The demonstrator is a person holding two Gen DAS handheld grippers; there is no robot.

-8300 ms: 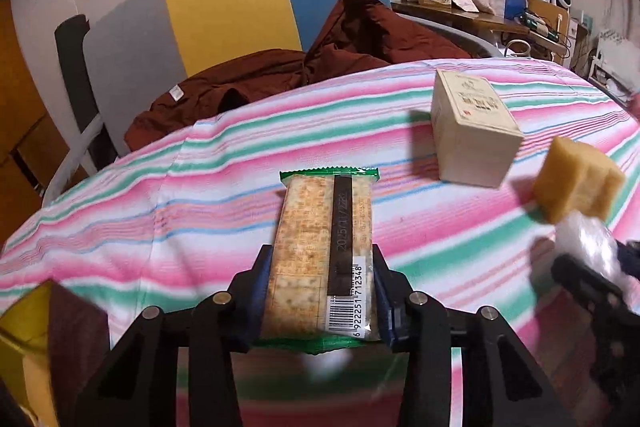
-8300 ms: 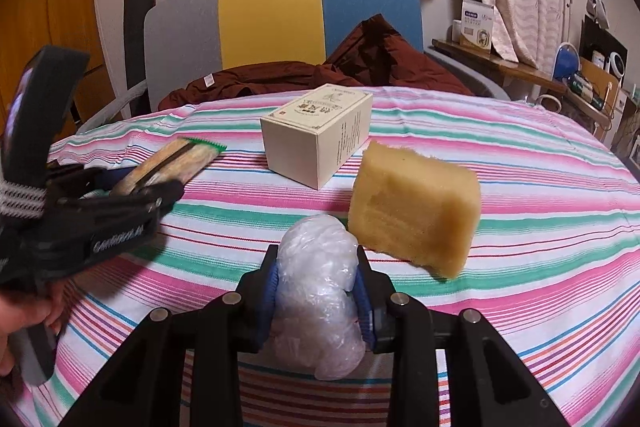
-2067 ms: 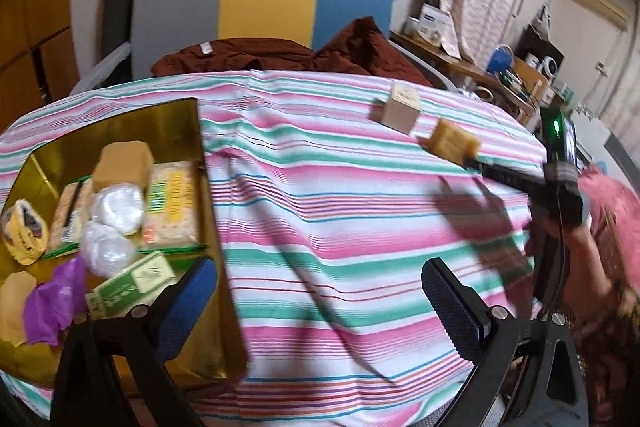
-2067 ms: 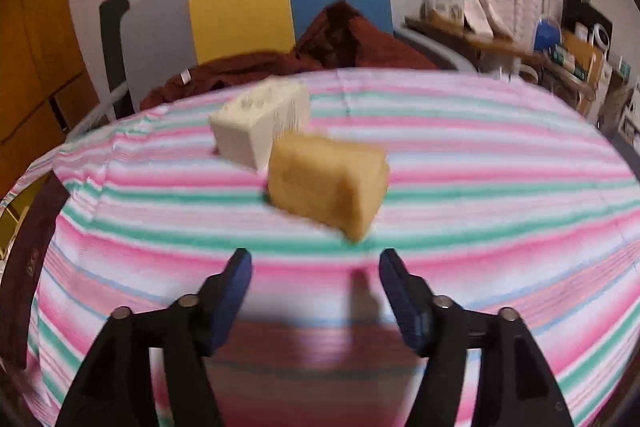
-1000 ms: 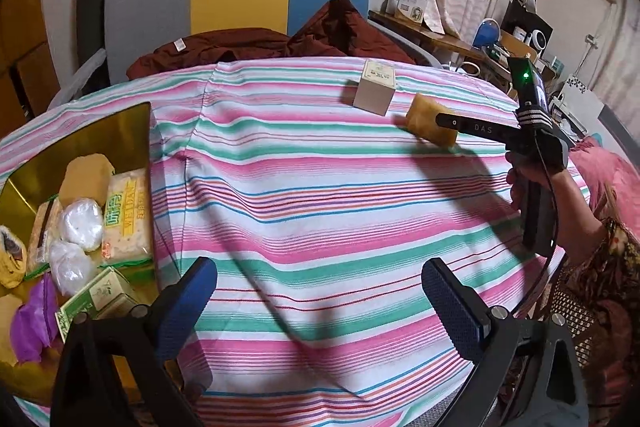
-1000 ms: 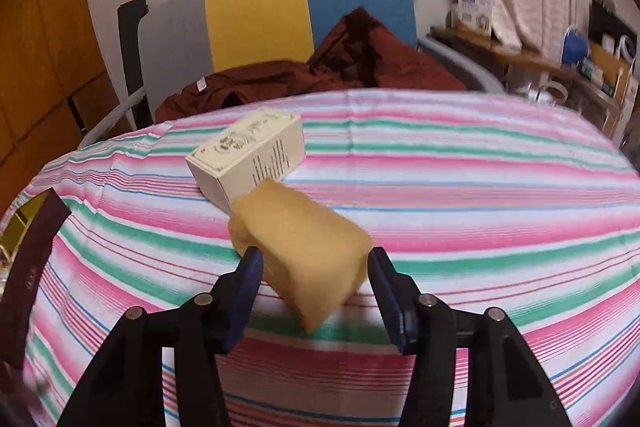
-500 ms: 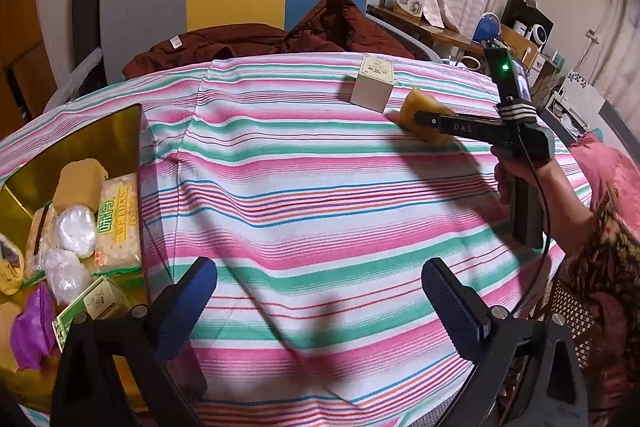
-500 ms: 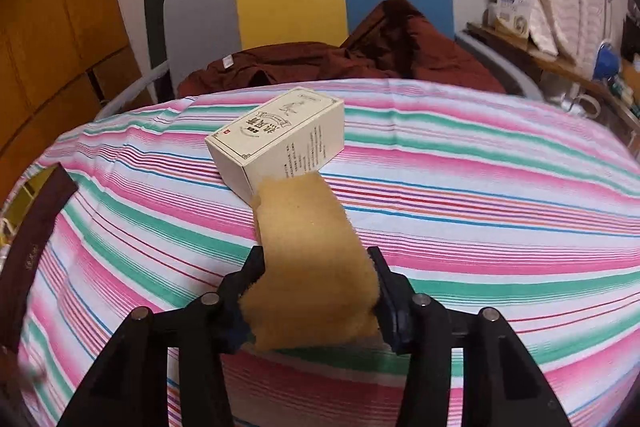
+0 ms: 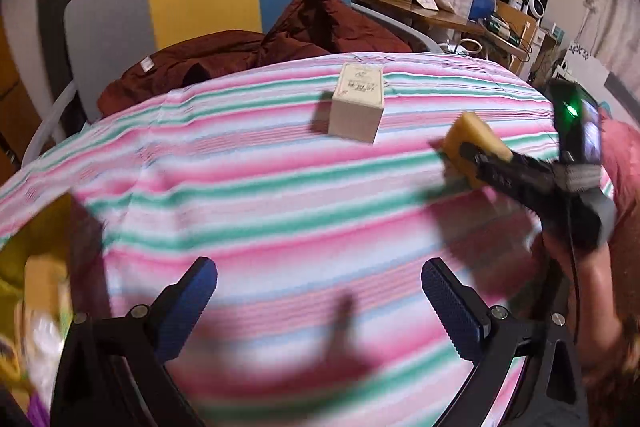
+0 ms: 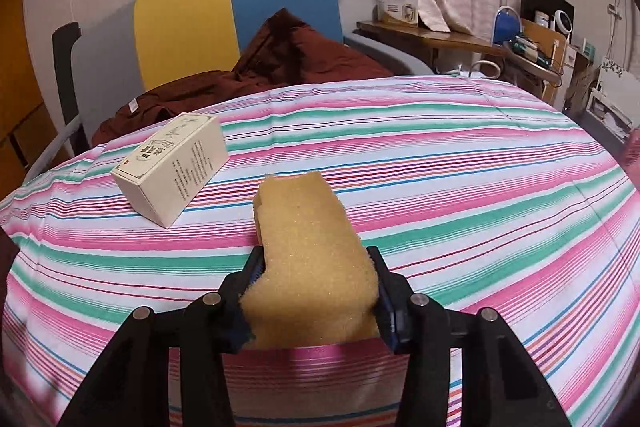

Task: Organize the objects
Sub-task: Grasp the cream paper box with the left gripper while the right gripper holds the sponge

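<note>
My right gripper (image 10: pixel 316 267) is shut on a yellow sponge block (image 10: pixel 308 251), squeezed between its blue pads just above the striped tablecloth. It also shows in the left wrist view, where the right gripper (image 9: pixel 460 157) grips the sponge (image 9: pixel 472 135) at the right. A cream carton box (image 10: pixel 172 167) lies on the cloth to the sponge's left; it shows in the left wrist view (image 9: pixel 358 107) too. My left gripper (image 9: pixel 320 291) is open and empty above the cloth. A gold tray (image 9: pixel 24 259) with several items sits blurred at the far left.
A round table with a pink, green and white striped cloth (image 9: pixel 260 195) fills the view. Behind it stands a grey, yellow and blue chair (image 10: pixel 224 23) with a dark red garment (image 10: pixel 280 67). A cluttered shelf (image 10: pixel 460 39) is at the back right.
My right gripper has closed on the sponge and lifted it slightly, away from the box. My left gripper has swung right, away from the tray, toward the box; its view is blurred.
</note>
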